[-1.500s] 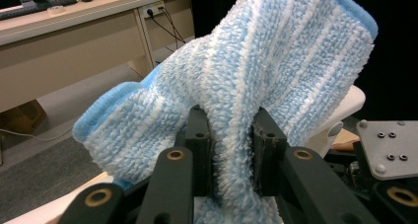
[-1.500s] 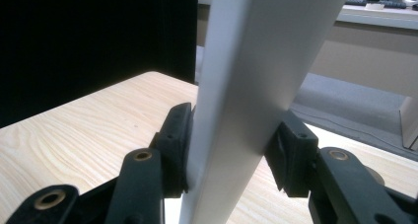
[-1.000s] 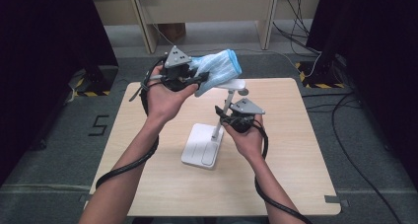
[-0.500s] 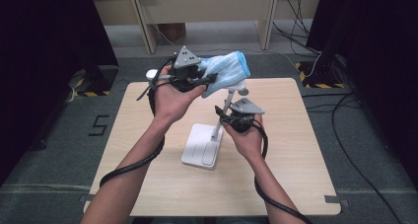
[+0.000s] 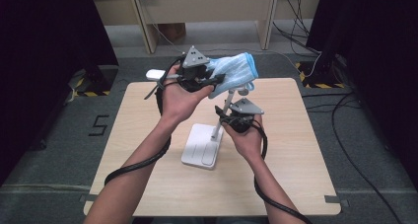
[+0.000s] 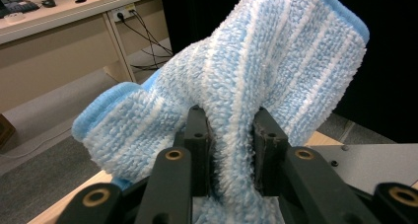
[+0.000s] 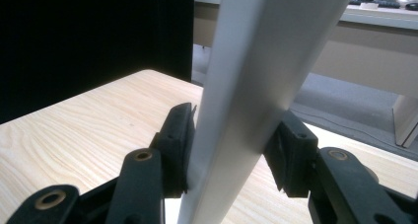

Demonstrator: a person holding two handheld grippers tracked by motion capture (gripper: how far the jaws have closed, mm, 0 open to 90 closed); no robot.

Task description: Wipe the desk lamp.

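Note:
A fluffy blue-and-white striped cloth (image 5: 231,72) is held in the air over the table's far side, with my left gripper (image 5: 209,81) shut on it. In the left gripper view the cloth (image 6: 256,81) bulges up between both black jaws. A white stand with a flat base (image 5: 202,146) and a slanted white pole (image 5: 223,114) sits mid-table. My right gripper (image 5: 227,119) is shut on that pole, and in the right gripper view the pole (image 7: 261,71) runs up between the jaws. The cloth hangs just above the pole's top end.
The wooden table (image 5: 305,150) has bare surface on both sides of the stand. A small white object (image 5: 156,75) lies at the table's far left edge. Desk legs (image 5: 140,21) and cables (image 5: 305,17) stand on the floor beyond the table.
My left gripper has carried the cloth a little to the right, closer over the pole's top. The right gripper has stayed on the pole.

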